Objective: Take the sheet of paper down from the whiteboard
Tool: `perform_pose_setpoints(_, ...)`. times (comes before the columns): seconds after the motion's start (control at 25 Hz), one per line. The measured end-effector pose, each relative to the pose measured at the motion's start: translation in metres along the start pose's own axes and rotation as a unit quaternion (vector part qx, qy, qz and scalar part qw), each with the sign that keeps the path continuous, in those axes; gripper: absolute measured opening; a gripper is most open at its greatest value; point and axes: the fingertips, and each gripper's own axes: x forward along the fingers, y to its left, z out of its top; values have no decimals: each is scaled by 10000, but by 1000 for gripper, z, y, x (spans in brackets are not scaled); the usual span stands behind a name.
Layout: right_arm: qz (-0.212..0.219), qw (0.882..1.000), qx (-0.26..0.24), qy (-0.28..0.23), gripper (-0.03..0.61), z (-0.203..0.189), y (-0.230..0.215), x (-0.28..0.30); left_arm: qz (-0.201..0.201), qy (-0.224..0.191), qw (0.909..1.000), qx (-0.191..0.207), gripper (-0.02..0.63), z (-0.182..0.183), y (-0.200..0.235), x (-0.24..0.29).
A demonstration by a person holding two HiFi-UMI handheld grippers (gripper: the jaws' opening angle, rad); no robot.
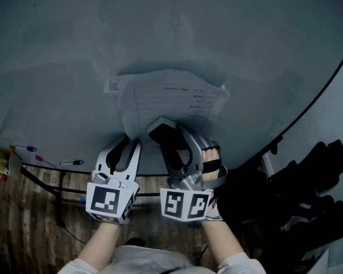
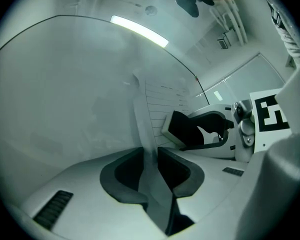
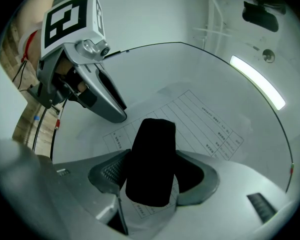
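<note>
Sheet of paper [image 1: 171,99]: on the whiteboard [image 1: 160,27], at the middle of the head view; printed with a ruled table; its lower part bows away from the board.
Left gripper [image 1: 131,141]: at 7 o'clock of the sheet, released; its jaws stand narrowly apart with the sheet's left edge running between them, not visibly pinched.
Left gripper view: the paper edge rises toward 12 o'clock from the gap between the jaws; the right gripper shows at 3 o'clock.
Right gripper [image 1: 171,131]: at 6 o'clock of the sheet, clenched on a black block [image 3: 150,159] that lies flat against the sheet's lower part.
Right gripper view: the sheet runs under the block and down between the jaws; the left gripper sits at 10 o'clock.
Marker [image 1: 73,162]: on the board's ledge, at 8 o'clock in the head view, well apart from the sheet.
</note>
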Motion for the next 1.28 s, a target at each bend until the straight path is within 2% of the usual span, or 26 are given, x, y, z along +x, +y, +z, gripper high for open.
perform_pose_setpoints(0.36,4,10000,3,-48,273,1,0,-1,-47,146,9998,89,25,-1,-7,2)
perform_pose_setpoints(0.68,64,9998,157,-90,267,-1,-2,-1,-155,265,9995,-27,18,-5,-7,4)
perform_pose_setpoints(1.28,224,9985,506,-32,267,-2,5,1,-122,585,9979,-234,17,-29,-1,-6)
